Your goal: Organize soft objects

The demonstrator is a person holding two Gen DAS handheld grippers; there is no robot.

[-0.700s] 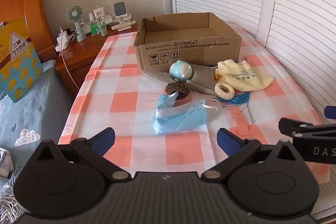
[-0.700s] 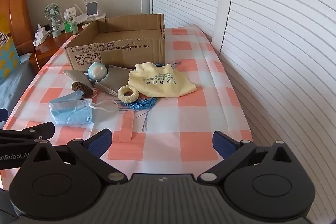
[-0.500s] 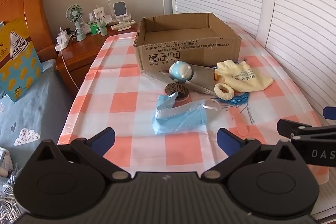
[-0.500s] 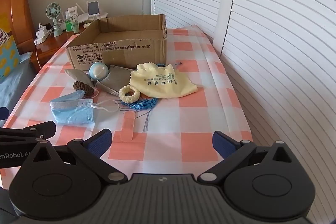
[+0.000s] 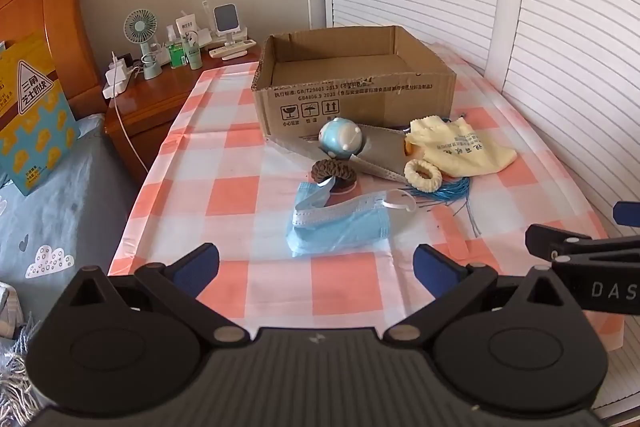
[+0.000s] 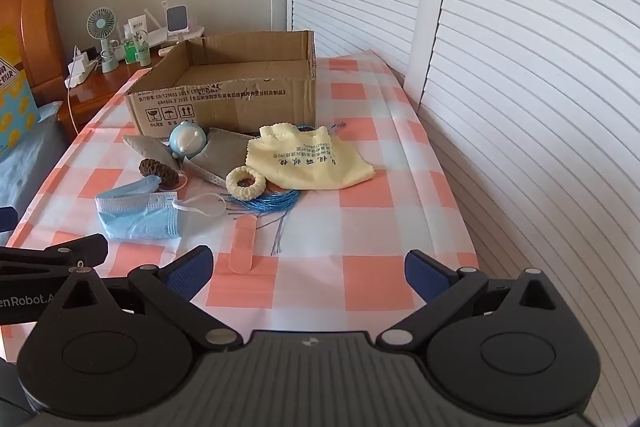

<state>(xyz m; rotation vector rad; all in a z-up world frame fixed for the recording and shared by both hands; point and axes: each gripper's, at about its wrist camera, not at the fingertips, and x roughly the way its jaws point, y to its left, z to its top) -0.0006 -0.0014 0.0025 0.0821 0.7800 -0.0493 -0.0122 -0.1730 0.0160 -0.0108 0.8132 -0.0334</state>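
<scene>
Left wrist view: checked pink-and-white tablecloth (image 5: 256,163) over a table, wooden nightstand (image 5: 160,103) with a small fan (image 5: 141,27) left of the cardboard box (image 5: 352,87), white louvered doors behind. Left gripper (image 5: 316,261) spread wide, nothing between its blue pads, touching nothing, hovering at the near table edge. Blue face mask (image 5: 340,223) lying nearest, in front of the box; brown scrunchie (image 5: 334,173) just behind the mask, touching it; blue round toy (image 5: 341,138) against the box's front wall, on a grey cloth (image 5: 380,151); cream scrunchie (image 5: 423,175) in front of the box to the right, on a coil of blue cord (image 5: 444,191); yellow cloth (image 5: 460,147) off the box's right front corner. Black linkage of the other tool seen at the right edge.

Right wrist view: same cloth (image 6: 360,187), box (image 6: 232,95) open and upright at the back. Right gripper (image 6: 308,271) equally wide open, holding nothing. Mask (image 6: 140,215), brown scrunchie (image 6: 160,171), toy (image 6: 187,141), cream scrunchie (image 6: 245,182), cord (image 6: 268,203) and yellow cloth (image 6: 312,159) all in front of the box. Shown plainly only here: pink adhesive plaster (image 6: 242,247), flat on the cloth in front of the cord.

Against half a second ago: both views almost unchanged, objects unmoved, jaws as wide as before
</scene>
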